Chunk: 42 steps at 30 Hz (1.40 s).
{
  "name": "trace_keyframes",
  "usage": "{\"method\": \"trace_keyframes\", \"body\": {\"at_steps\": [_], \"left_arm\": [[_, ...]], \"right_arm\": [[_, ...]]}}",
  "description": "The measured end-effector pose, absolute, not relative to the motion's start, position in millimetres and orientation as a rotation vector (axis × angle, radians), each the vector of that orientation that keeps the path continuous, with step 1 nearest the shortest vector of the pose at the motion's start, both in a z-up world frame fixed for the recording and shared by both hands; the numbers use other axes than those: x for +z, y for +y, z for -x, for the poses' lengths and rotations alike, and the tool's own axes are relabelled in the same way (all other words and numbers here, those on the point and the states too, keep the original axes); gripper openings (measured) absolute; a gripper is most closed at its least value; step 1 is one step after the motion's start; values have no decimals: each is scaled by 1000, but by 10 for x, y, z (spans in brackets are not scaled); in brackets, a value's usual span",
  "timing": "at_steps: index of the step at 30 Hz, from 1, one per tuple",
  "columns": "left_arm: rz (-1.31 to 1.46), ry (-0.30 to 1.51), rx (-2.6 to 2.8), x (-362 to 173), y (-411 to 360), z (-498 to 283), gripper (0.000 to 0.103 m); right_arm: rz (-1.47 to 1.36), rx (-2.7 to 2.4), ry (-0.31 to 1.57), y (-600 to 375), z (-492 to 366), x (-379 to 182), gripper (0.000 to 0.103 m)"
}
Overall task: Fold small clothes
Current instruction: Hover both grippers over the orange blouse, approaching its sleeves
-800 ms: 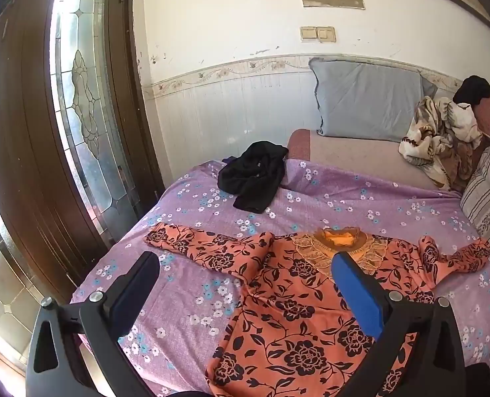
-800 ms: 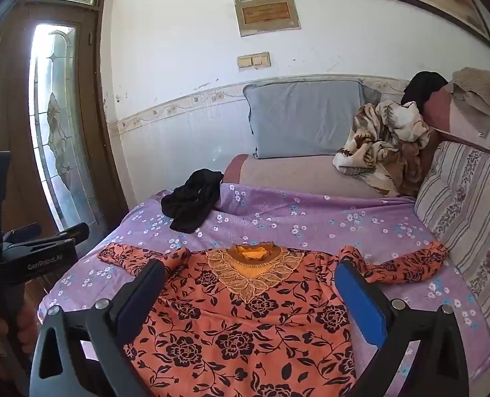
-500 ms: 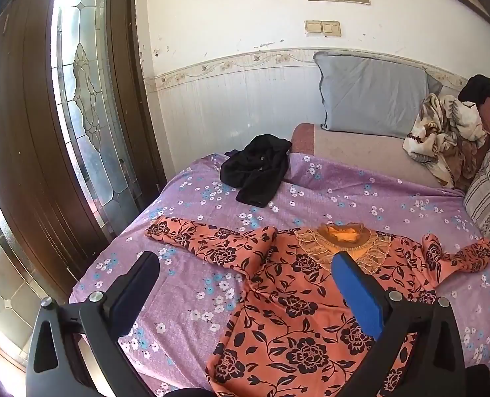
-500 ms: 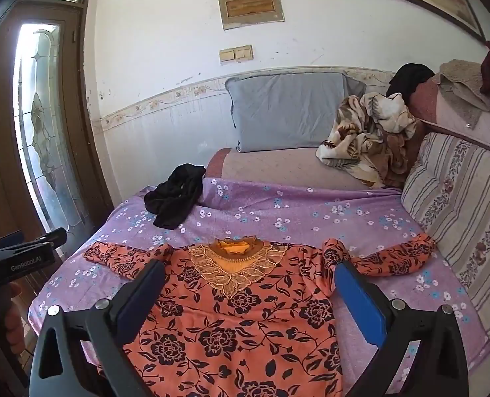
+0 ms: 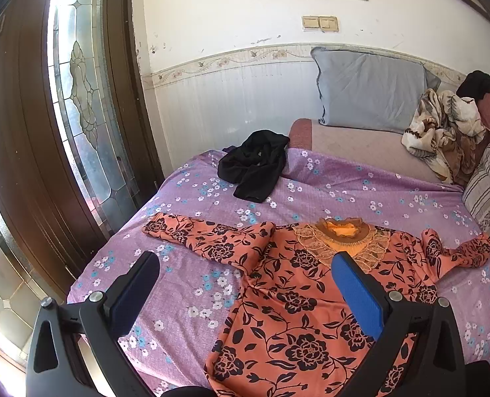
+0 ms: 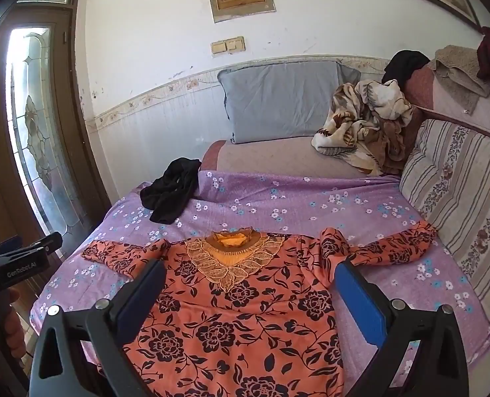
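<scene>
Where right view looks, hand (image 6: 0,327), left claw (image 6: 29,251)

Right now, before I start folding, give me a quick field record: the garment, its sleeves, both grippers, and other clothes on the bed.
garment: orange flowered top, laid flat on the purple sheet, neck toward the wall
sleeves: both spread outward, unfolded
left gripper: open, above the top, holding nothing
right gripper: open, above the top, holding nothing
other clothes: black garment, bunched near the sheet's far edge
</scene>
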<state>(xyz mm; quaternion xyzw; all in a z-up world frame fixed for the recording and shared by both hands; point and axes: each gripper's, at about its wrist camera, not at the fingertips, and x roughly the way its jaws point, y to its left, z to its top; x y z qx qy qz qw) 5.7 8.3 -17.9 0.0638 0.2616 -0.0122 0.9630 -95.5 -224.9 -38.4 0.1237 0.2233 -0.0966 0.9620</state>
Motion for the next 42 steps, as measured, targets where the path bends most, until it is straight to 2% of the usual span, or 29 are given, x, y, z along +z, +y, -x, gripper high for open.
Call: {"method": "trace_keyframes", "body": {"at_steps": [42], "left_arm": [[-174, 557, -45, -260, -57, -115, 103]], "right_arm": [[-327, -200, 509, -2362, 859, -557, 103]]}}
